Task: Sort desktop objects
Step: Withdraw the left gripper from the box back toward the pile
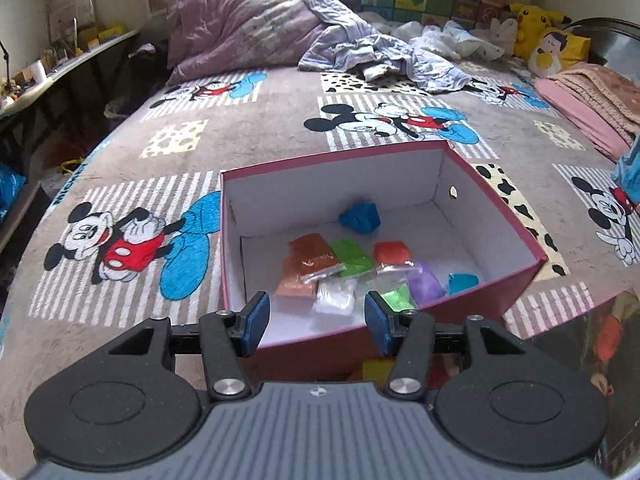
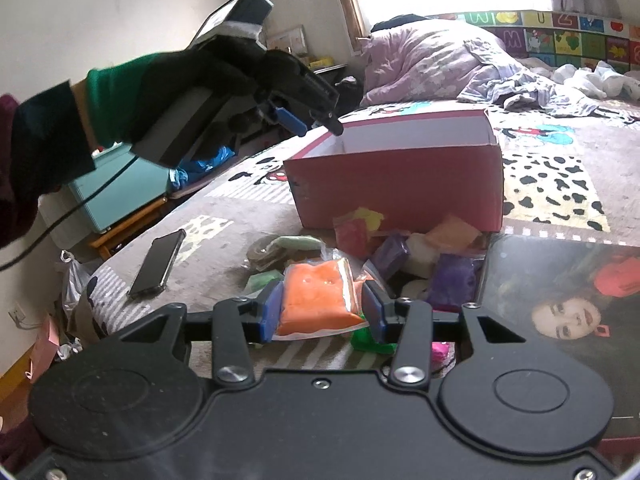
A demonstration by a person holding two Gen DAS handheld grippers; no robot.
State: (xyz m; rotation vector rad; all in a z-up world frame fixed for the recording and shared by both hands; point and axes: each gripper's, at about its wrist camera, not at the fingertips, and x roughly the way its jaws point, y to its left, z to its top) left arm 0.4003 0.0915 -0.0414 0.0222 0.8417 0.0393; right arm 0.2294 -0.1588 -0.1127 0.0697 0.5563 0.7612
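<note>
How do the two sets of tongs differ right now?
The left tongs are open and empty above the red cardboard box; the right tongs are shut on an orange clay packet in clear plastic, low over the loose pile outside. Both have blue pads on black arms.

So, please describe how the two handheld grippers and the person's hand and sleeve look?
Both grippers, left gripper and right gripper, have black linkages with silver pivot screws, round black discs and blue finger pads. The left body is ribbed grey. From the right wrist view, a black glove with a green cuff grips the left one; above it a dark sleeve. A thin black cable hangs down.
</note>
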